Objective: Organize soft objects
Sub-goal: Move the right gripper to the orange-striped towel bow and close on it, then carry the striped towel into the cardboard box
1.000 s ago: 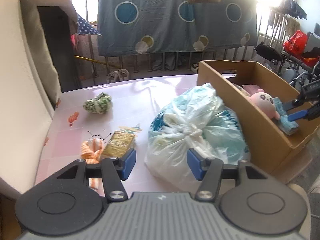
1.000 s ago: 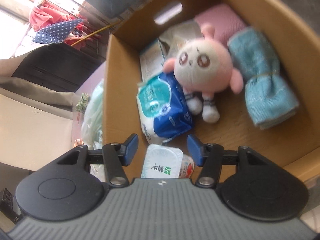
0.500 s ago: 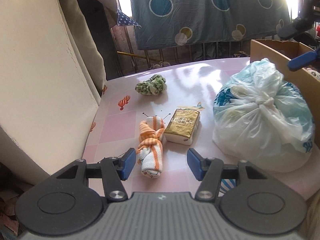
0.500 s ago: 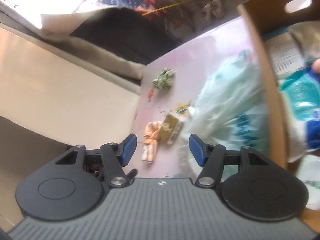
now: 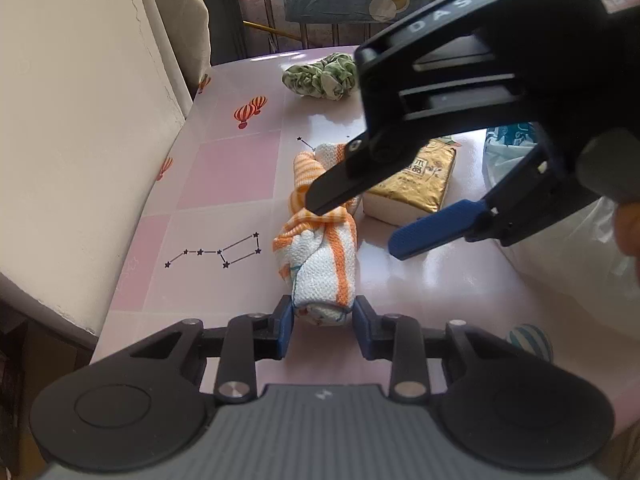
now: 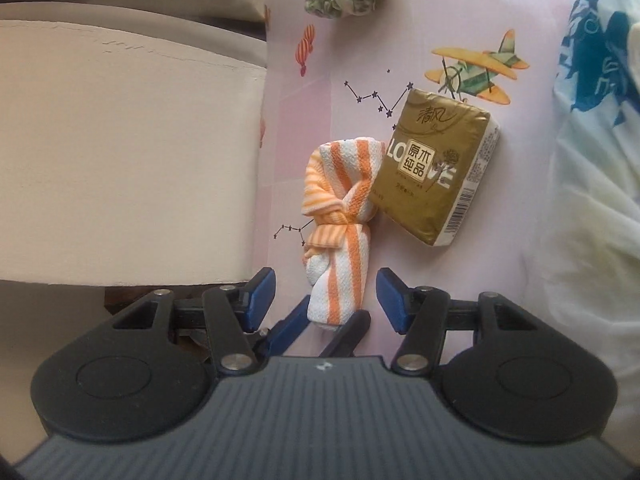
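Note:
An orange-and-white striped knotted towel (image 5: 320, 248) lies on the pink table (image 5: 224, 168). My left gripper (image 5: 323, 326) has its blue pads against both sides of the towel's near end. My right gripper (image 6: 326, 294) hovers open above the same towel (image 6: 340, 216), its pads wide apart; it shows in the left wrist view (image 5: 372, 220) over the towel's knot. A gold tissue pack (image 5: 416, 180) lies touching the towel's right side, also seen in the right wrist view (image 6: 436, 168).
A green scrunchie (image 5: 320, 76) lies at the table's far side. A tied white-and-blue plastic bag (image 6: 592, 160) fills the right. A cream cushion (image 5: 80, 120) borders the table's left edge.
My left gripper moved forward and closed on the towel's near end. My right gripper left the cardboard box and swung over to above the towel.

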`<state>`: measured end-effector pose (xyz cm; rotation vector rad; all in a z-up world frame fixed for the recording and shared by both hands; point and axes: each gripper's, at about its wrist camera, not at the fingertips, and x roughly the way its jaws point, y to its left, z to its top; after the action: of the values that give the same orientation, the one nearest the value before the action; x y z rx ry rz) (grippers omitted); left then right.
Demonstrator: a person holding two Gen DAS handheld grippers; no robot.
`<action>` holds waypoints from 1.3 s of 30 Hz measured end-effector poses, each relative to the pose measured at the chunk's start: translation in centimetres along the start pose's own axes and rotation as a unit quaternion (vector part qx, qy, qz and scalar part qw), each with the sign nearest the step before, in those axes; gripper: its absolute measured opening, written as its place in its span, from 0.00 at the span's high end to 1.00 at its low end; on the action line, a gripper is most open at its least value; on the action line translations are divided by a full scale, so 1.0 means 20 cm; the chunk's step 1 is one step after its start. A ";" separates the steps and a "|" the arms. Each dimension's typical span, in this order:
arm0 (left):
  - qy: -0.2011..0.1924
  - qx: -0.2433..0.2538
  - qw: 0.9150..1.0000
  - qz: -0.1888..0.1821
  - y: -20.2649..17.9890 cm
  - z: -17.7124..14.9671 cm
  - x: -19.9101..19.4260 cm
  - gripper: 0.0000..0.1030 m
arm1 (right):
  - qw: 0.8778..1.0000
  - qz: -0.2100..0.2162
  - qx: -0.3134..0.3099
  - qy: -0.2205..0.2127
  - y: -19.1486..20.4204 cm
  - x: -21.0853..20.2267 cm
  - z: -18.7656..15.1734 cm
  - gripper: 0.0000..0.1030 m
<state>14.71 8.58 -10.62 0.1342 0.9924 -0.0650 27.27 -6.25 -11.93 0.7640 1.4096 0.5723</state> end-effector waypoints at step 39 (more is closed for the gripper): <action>-0.144 0.109 0.968 -0.173 -0.82 0.12 -0.79 0.51 | 0.975 0.051 -0.030 -0.213 -0.28 -1.32 -0.49 0.67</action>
<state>6.28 -8.03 2.55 0.1465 0.7067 -0.5022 14.57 -28.57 0.99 0.8551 0.9588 0.4918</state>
